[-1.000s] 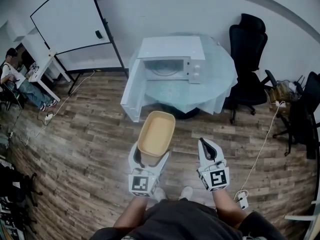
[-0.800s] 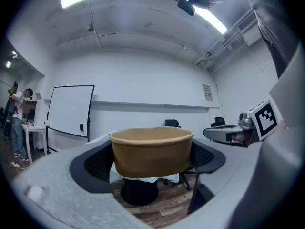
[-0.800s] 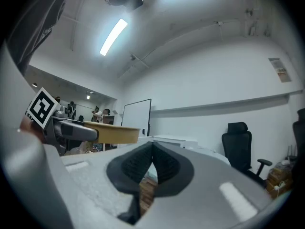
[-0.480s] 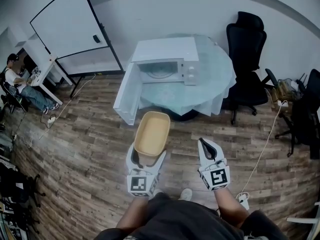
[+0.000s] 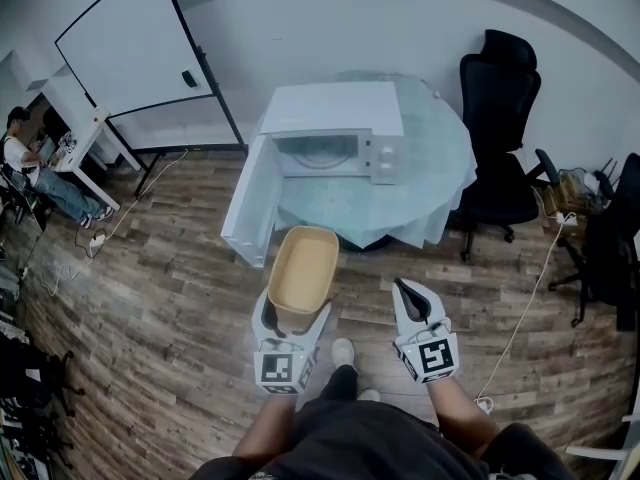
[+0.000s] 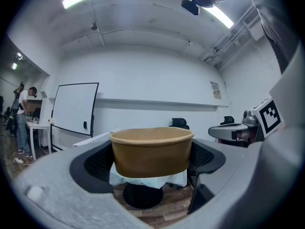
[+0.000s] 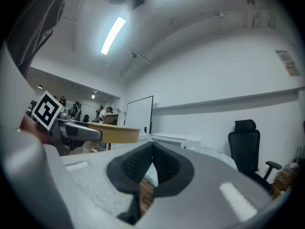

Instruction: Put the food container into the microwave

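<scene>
My left gripper [image 5: 292, 320] is shut on a tan paper food container [image 5: 301, 276], held level above the wooden floor; the same container [image 6: 151, 150] fills the middle of the left gripper view between the black pads. Ahead stands a white microwave [image 5: 335, 131] on a round table [image 5: 430, 183], with its door [image 5: 249, 203] swung wide open to the left and the cavity showing. My right gripper [image 5: 411, 296] hovers beside the container, its jaws pressed together and empty, with the pads [image 7: 152, 164] meeting in the right gripper view. The container's rim [image 7: 113, 132] shows at that view's left.
A black office chair [image 5: 495, 108] stands right of the table. A whiteboard [image 5: 130, 43] leans at the back left, by a white desk [image 5: 75, 118] with a seated person [image 5: 35, 163]. A white cable [image 5: 525, 293] and power strip [image 5: 483, 404] lie on the floor at right.
The table and microwave sit slightly nearer and more centred than a second ago as the person steps forward. Both grippers keep their pose, the left still holding the container.
</scene>
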`<state>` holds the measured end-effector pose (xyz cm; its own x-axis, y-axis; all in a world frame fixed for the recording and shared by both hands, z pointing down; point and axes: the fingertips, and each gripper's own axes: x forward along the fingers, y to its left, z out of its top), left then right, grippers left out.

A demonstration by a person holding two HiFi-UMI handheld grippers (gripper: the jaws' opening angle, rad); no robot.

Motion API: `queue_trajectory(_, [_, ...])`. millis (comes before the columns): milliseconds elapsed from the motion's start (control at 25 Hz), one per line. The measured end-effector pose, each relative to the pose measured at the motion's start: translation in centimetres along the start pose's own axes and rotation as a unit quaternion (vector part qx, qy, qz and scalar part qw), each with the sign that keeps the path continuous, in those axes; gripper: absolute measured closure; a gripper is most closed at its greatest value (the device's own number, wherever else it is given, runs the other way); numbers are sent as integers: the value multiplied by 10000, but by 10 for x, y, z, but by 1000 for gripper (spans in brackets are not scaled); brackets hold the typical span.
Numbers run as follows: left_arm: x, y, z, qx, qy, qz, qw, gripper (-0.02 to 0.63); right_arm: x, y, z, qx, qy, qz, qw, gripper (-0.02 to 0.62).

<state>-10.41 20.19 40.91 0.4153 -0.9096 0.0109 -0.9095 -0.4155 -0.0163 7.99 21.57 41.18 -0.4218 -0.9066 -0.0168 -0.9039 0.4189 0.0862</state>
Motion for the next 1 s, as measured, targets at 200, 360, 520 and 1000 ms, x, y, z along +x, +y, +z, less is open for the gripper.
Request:
queue_trajectory(200, [43,25,2,44,-94,-89,9999,100,54,-8,6,-193,37,87,9998,595])
queue_trajectory(360, [76,42,6,173,-250,-157,9994,100,100,-17,13,-352,-13,161,9992,595])
queue_trajectory(520, [97,49,2,6,-280,-295,9992,100,129,-25,14,-493,59,170,9986,595])
queue_trajectory(1000, [153,85,-13,-91,-156,-520,9985,100,192,-40,17,-406,119,-31,9991,594])
